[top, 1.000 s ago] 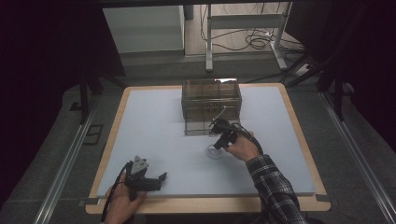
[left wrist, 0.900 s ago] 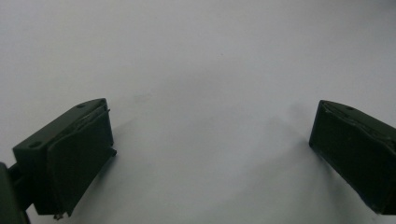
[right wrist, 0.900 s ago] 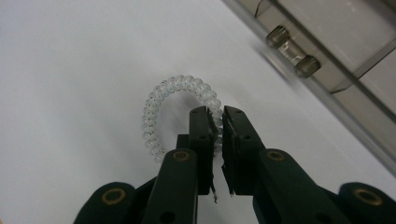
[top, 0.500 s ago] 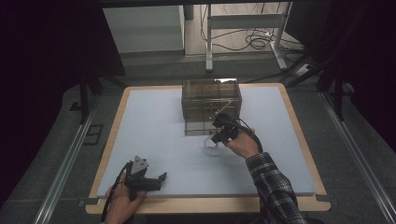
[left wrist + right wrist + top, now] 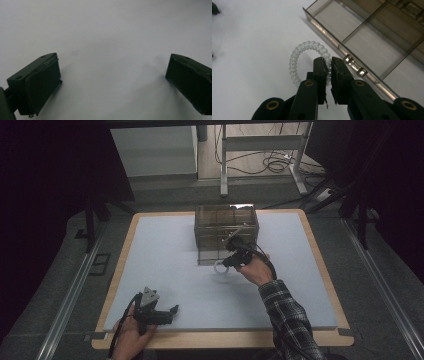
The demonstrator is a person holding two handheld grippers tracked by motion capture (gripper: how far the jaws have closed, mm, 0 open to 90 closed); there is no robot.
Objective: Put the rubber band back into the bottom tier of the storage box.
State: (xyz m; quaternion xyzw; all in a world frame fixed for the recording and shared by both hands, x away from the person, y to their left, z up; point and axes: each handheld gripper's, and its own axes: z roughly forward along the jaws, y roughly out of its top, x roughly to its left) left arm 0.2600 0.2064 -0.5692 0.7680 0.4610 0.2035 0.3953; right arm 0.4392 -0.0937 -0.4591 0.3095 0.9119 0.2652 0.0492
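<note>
A clear, coiled plastic hair tie (image 5: 308, 58) hangs pinched at its edge in the clenched jaws of the right gripper (image 5: 329, 65), just in front of the smoky transparent plastic drawer box (image 5: 226, 231) on the white-topped table (image 5: 165, 250). The ring stands nearly on edge, its open face turned sideways, and so thin a bite could let it slip or snag on the open drawer's front wall (image 5: 332, 40). The left gripper (image 5: 112, 75) rests near the table's front edge, jaws spread wide over bare surface.

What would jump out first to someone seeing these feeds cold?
Probably the right gripper, shut on a clear spiral hair tie just off the white table mat. Right beside it stands the smoky see-through drawer box at mid-table, one drawer pulled out and showing bare compartments. The left gripper sits open near the mat's near left corner.
</note>
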